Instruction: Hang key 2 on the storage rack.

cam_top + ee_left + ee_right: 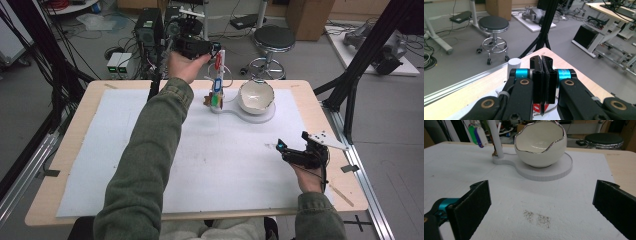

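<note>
Two grippers work this desk [70,165]. At eleven o'clock, the left gripper [541,65] hangs above the white stand [220,82], jaws pressed together; whether a thin tag sits between them cannot be told. A careless pull could topple the stand against the egg-shaped bowl [540,143], which looks empty. At four o'clock, the right gripper [541,202] gapes wide, holding nothing.
</note>
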A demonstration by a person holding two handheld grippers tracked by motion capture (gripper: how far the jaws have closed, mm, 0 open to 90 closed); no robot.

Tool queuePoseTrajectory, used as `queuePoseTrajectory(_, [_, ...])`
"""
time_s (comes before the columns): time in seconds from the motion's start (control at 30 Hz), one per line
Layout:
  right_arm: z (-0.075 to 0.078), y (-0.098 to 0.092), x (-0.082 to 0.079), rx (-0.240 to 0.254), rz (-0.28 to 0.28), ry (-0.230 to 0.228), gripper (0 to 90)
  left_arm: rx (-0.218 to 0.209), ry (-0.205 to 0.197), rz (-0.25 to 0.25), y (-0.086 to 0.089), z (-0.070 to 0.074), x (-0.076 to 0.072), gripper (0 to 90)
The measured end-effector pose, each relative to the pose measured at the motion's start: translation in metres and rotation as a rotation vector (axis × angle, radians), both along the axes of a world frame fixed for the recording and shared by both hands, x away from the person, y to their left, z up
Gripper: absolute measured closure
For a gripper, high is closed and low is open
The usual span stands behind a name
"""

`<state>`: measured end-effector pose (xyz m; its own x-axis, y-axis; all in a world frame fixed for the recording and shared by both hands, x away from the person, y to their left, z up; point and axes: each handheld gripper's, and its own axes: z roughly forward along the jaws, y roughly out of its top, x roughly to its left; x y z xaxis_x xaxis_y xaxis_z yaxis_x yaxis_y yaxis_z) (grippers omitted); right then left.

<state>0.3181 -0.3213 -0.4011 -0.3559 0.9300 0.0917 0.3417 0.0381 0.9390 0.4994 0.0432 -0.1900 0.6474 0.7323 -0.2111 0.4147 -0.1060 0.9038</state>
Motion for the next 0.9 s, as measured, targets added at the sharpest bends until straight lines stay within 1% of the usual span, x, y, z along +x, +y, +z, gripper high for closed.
queuePoseTrajectory(0.07, [0.000, -0.001, 0.001, -0.003, 0.003, -0.002, 0.7, -0.002, 0.006, 0.010, -0.001, -0.003, 0.004, 87.7])
queuePoseTrajectory(0.17, [-0.001, -0.001, 0.001, -0.001, 0.002, -0.001, 0.7, -0.029, 0.020, 0.014, -0.002, -0.007, 0.010, 87.7])
queuePoseTrajectory(0.23, [-0.001, -0.001, 0.001, -0.001, 0.005, -0.002, 0.7, -0.035, 0.025, 0.017, -0.002, -0.010, 0.014, 87.7])
queuePoseTrajectory(0.3, [-0.001, -0.001, 0.001, -0.001, 0.005, 0.000, 0.7, -0.030, 0.034, 0.020, -0.002, -0.013, 0.017, 87.7])
queuePoseTrajectory(0.4, [-0.001, -0.002, 0.001, -0.004, 0.004, -0.003, 0.7, -0.009, 0.038, 0.017, -0.004, -0.017, 0.019, 87.7])
queuePoseTrajectory(0.53, [-0.001, -0.003, 0.001, 0.000, 0.001, -0.001, 0.7, -0.012, 0.044, 0.015, -0.007, -0.021, 0.020, 87.6])
queuePoseTrajectory(0.63, [-0.001, -0.003, 0.001, 0.000, 0.000, -0.004, 0.7, 0.007, 0.046, 0.020, -0.008, -0.023, 0.021, 87.6])
queuePoseTrajectory(0.7, [-0.001, -0.002, 0.002, 0.001, 0.000, 0.000, 0.7, 0.000, 0.051, 0.018, -0.008, -0.024, 0.022, 87.5])
queuePoseTrajectory(0.87, [-0.001, -0.001, 0.004, -0.004, 0.007, 0.000, 0.7, 0.016, 0.061, 0.017, -0.007, -0.027, 0.022, 87.2])
queuePoseTrajectory(0.9, [-0.002, -0.001, 0.004, -0.004, 0.007, 0.000, 0.7, 0.010, 0.065, 0.020, -0.007, -0.027, 0.022, 86.9])
